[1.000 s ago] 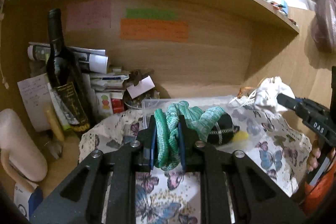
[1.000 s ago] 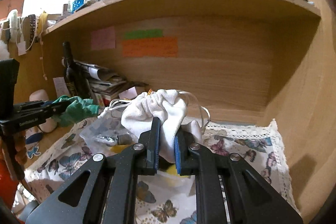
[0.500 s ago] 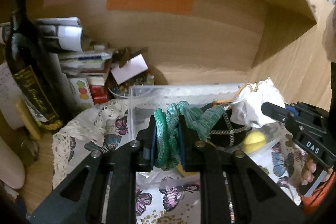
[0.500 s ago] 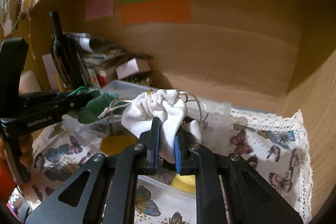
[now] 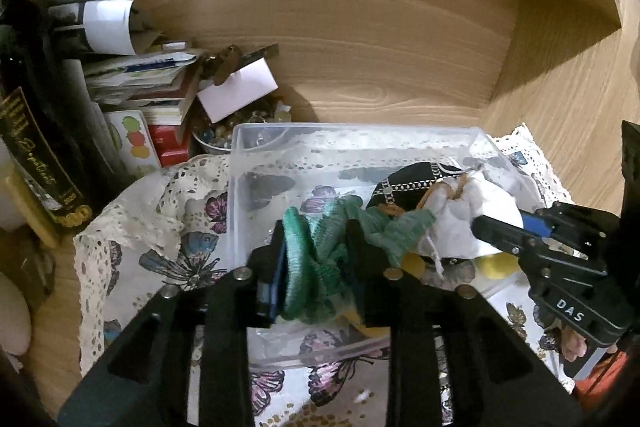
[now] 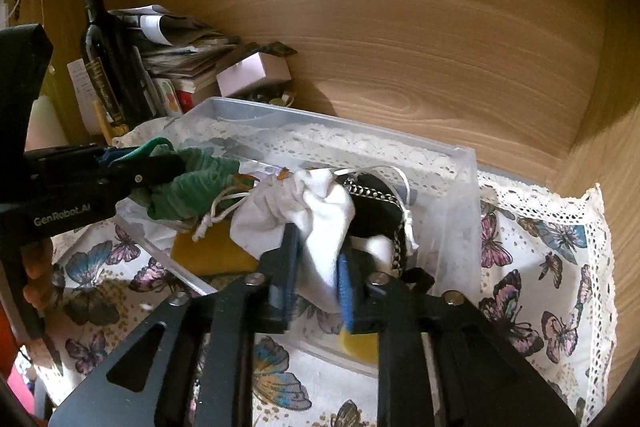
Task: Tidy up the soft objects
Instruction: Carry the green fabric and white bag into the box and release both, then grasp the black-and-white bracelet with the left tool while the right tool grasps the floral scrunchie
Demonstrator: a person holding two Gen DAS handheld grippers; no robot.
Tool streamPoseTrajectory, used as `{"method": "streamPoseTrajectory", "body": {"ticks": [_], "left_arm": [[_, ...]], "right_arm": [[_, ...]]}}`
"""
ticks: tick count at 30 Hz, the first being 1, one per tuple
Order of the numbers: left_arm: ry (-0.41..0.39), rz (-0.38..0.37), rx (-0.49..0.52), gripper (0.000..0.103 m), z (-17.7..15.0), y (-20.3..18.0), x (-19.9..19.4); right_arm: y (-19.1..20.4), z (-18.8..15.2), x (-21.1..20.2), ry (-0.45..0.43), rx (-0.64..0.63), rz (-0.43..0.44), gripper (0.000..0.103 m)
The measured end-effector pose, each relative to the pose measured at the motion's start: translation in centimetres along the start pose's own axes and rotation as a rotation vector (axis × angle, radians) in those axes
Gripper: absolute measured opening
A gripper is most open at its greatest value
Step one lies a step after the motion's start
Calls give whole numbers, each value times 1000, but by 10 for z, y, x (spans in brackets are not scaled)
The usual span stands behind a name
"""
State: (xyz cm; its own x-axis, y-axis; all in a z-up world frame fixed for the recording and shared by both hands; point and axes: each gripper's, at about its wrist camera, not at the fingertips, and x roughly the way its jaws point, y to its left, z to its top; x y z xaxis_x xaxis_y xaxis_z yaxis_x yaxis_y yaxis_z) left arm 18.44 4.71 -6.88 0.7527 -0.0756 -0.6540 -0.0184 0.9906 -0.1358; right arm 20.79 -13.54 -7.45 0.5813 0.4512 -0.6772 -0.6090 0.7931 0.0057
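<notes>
Both claws have dropped from the open shelf space down over the clear plastic bin (image 5: 472,143), which a second ago lay lower and farther off in both views and now fills the middle of each; my reading is that the carry is done and the release into the bin comes next. The bin sits on the butterfly-print cloth (image 6: 560,247) that covers the surface, in front of the wine bottle (image 6: 100,51) and the stack of papers (image 5: 132,75) at the back left. Inside it already lie a black item with a chain trim (image 6: 372,195) and something yellow (image 6: 212,251) on the bottom. The left claw (image 5: 316,267) is pinching the green mesh cloth (image 5: 320,251), a loosely bunched, netted fabric whose free end trails to the right over the bin's interior, touching or nearly touching the white pouch. The right claw (image 6: 316,283) is pressed together on the white drawstring pouch (image 6: 316,211), a soft, crumpled bag with its gathered neck up and its cords (image 6: 216,215) dangling toward the green cloth. Both soft things hang within the bin's walls, still held, and whether either rests on the contents below cannot be told.
</notes>
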Motion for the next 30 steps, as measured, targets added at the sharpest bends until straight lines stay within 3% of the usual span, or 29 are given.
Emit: {"method": "streamPoseTrajectory", "body": {"ticks": [5, 8, 13, 15, 20, 22, 30], "left_arm": [[-29, 13, 23, 52, 1, -5, -16], [-73, 32, 44, 69, 0, -11, -34], [-106, 35, 61, 92, -5, -19, -58], [-105, 33, 62, 94, -9, -19, -64], [-88, 0, 79, 89, -32, -26, -73], [-54, -13, 97, 71, -42, -31, -70], [133, -59, 88, 45, -72, -38, -32]], "right_arm": [[-2, 0, -16, -34, 6, -14, 46], [-4, 0, -32, -75, 10, -36, 55], [-6, -4, -56, -121, 13, -36, 57], [-4, -8, -65, -134, 12, -36, 57], [-2, -21, -82, -150, 20, -32, 57], [-1, -31, -86, -144, 36, -15, 57], [14, -77, -71, -24, 78, 79, 57]]}}
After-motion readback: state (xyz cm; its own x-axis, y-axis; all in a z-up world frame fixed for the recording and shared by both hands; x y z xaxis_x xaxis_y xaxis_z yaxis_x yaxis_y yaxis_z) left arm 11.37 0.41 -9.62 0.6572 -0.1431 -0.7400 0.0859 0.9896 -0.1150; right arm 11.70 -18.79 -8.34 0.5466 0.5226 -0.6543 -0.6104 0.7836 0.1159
